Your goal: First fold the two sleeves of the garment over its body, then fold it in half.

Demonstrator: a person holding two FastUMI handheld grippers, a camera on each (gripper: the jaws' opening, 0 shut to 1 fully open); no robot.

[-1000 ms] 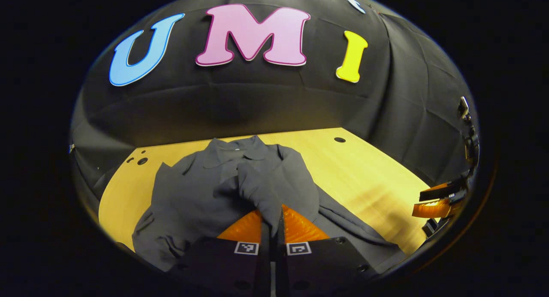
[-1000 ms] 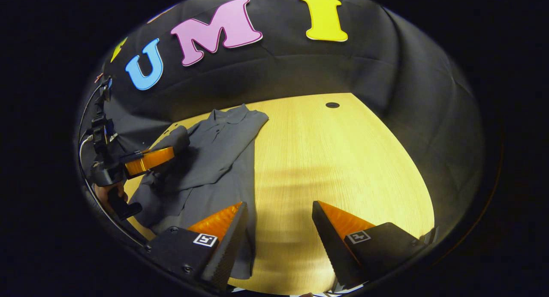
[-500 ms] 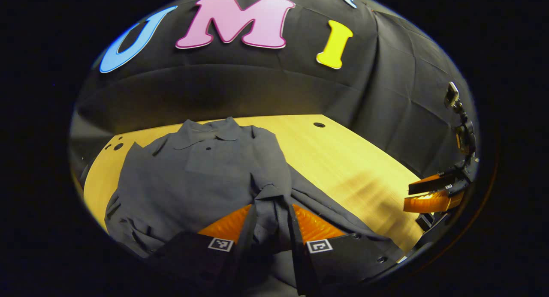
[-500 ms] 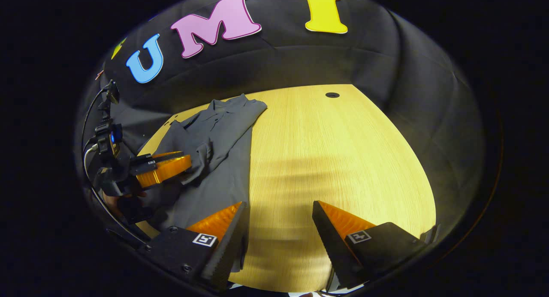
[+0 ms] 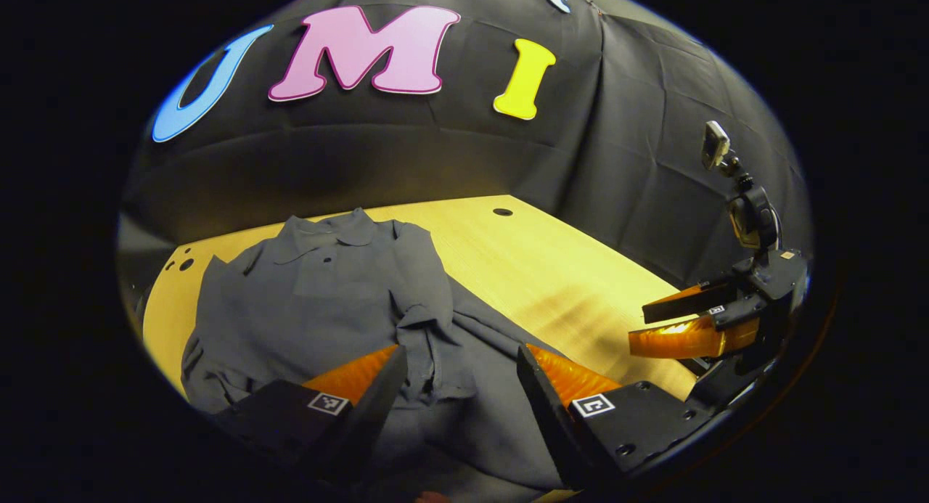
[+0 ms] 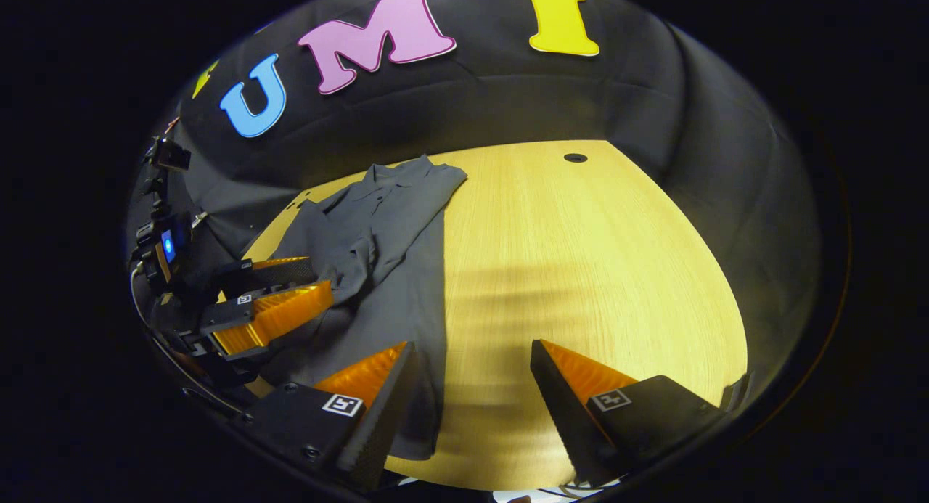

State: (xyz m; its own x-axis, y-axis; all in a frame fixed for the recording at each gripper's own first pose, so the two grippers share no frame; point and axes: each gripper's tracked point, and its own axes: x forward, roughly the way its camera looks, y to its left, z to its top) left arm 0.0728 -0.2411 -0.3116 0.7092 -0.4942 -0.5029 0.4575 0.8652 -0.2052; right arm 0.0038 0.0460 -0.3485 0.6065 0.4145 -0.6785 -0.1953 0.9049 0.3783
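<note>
Two sleeves need folding, and one already lies across the body of the grey garment [image 5: 326, 300], its cuff [image 5: 435, 343] resting near the middle of the cloth. The garment lies flat on the wooden table [image 6: 580, 271], toward the table's left side, collar [image 5: 330, 231] toward the far edge and hem toward the near edge, so its long axis runs from far edge to near edge.

The left tongs [image 5: 453, 387] hover just above the folded sleeve with both fingers spread wide and nothing between them. The right tongs [image 6: 472, 387] are likewise spread and empty, hanging over the near part of the table; one finger sits above the garment's right border and the other over bare wood.

The second sleeve [image 5: 508, 332], judging by the strip of cloth running along the garment's right side toward the near edge, lies closest to the right tongs. That makes the right hand the likelier one to pinch it and carry it leftward over the body.
</note>
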